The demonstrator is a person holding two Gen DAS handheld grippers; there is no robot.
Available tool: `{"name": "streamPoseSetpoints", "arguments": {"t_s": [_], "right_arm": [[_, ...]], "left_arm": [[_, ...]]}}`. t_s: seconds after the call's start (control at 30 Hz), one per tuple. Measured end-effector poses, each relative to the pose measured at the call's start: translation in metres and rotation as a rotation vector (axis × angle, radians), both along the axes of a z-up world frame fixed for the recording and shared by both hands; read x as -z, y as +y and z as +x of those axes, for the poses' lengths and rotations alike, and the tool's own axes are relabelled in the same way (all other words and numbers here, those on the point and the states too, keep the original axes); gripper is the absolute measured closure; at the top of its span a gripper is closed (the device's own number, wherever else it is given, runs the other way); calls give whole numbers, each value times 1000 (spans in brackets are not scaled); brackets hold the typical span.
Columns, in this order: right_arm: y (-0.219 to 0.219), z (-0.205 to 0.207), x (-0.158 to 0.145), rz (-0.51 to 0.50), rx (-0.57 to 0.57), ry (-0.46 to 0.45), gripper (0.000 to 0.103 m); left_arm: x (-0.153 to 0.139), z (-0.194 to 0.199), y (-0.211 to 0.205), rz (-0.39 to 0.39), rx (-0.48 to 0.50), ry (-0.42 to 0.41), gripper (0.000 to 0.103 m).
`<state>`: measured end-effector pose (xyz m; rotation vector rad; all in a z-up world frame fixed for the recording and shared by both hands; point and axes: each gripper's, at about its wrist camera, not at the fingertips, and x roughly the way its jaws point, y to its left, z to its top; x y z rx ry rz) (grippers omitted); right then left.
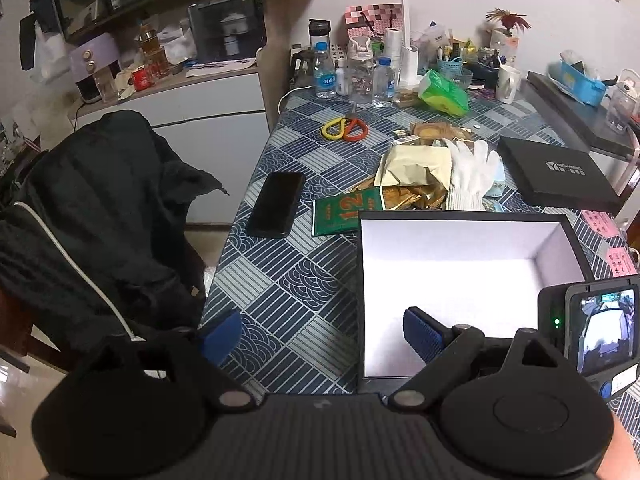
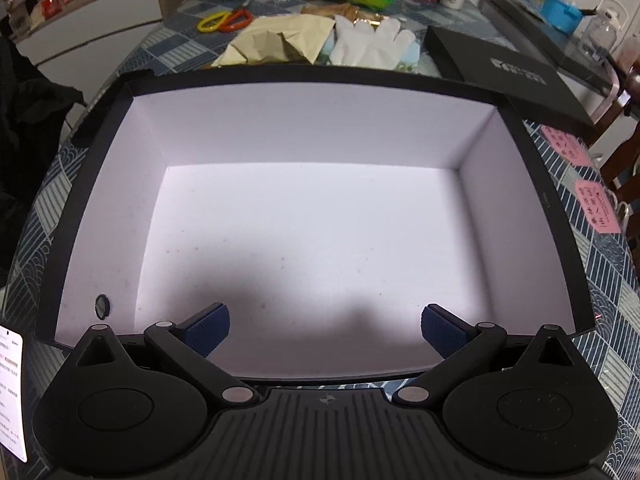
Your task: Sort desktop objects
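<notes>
On the blue-patterned worktop (image 1: 304, 280), the loose clutter — phone (image 1: 276, 204), scissors (image 1: 345, 129), white glove (image 1: 472, 172) — lies beyond the empty box (image 2: 316, 240) toward the frame top, nearer the left hand-held gripper (image 1: 320, 336), both grippers spread and empty, the right hand-held gripper (image 2: 324, 330) over the box.

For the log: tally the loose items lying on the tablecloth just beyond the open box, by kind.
Phone: 1
Scissors: 1
Green booklet: 1
Beige paper bag: 1
White gloves: 1 bundle; separate gloves cannot be told
Black box lid: 1
Total: 6
The open box holds nothing yet.
</notes>
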<state>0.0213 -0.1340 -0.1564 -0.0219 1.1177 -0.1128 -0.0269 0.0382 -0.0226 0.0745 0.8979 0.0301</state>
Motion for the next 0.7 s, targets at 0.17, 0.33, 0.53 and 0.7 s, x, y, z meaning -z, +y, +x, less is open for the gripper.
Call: {"name": "streamPoseSetpoints", "arguments": {"t_s": [0.17,0.33,0.53,0.7], "right_arm": [[4,-7,-14,10,5,-104,0],[-1,-16,-57,-54,-15,-281,0],[-27,-34,-103,-17,36,-378,0],[-46,-52,-127,-3,123,-424,0]], "left_arm": [[-3,-1,1,8,26,-22,0],[-6,-4,1,-32,98,-46,0],[1,-9,2,-90,149,-18,0],[-3,-15,4,-101,169,-60,0]]}}
